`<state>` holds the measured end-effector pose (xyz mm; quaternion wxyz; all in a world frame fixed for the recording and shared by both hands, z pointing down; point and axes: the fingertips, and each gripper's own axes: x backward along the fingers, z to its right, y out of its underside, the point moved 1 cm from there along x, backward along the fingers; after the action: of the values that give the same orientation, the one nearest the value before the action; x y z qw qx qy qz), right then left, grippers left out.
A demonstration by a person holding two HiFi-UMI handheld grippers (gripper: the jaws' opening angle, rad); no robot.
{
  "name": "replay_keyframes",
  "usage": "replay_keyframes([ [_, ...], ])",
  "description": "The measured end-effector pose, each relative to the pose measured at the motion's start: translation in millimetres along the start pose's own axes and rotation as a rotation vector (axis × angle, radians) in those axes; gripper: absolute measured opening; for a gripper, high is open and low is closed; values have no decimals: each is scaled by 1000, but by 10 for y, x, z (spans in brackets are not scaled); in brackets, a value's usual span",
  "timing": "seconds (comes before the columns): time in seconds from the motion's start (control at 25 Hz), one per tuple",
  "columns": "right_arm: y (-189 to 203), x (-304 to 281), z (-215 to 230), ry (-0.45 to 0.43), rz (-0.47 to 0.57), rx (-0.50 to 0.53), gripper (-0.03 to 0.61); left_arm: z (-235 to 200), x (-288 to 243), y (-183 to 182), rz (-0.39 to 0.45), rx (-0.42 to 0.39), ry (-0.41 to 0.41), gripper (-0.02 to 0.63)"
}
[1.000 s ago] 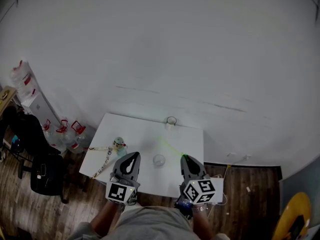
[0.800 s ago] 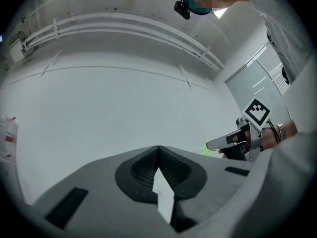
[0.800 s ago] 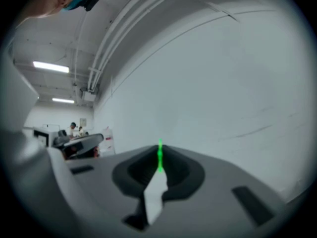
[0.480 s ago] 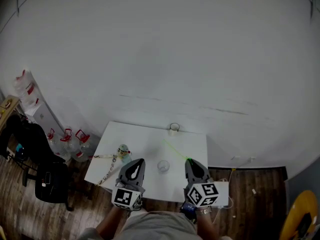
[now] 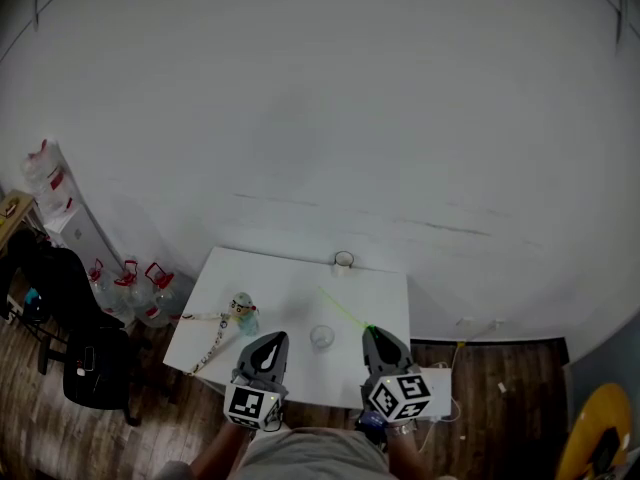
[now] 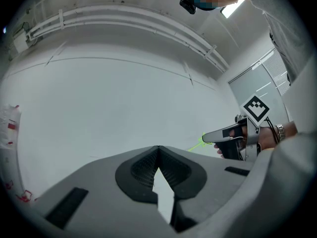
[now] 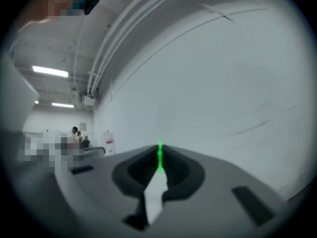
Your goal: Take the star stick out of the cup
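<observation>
- Hand-held gripper on the left (image 5: 272,340) hangs low over the near edge of the tabletop (image 5: 280,278), nose pointing away from the person; its jaws meet at the tips with nothing between them
- Right hand-held gripper (image 5: 372,335) sits level with it, well apart to the right; its jaws are clamped on the near end of the green star stick (image 5: 343,311), which slants away up and to the left over the tabletop
- Against half a second ago, both grippers sit slightly lower in the head view; the clamp on the stick and the shut left jaws match that frame
- Clear cup (image 5: 321,337) stands on the tabletop between the two grippers; the star stick is outside it, to its right and apart from it
- Smaller round-rimmed vessel (image 5: 344,260) stands at the far edge; its contents cannot be made out
</observation>
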<state>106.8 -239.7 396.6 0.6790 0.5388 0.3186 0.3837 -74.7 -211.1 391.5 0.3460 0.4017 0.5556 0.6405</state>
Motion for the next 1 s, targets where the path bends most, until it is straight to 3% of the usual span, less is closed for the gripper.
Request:
replay_keyframes([
  [1.0, 72, 34, -113, -33, 1, -5, 44, 38, 58, 55, 1, -10, -3, 31],
])
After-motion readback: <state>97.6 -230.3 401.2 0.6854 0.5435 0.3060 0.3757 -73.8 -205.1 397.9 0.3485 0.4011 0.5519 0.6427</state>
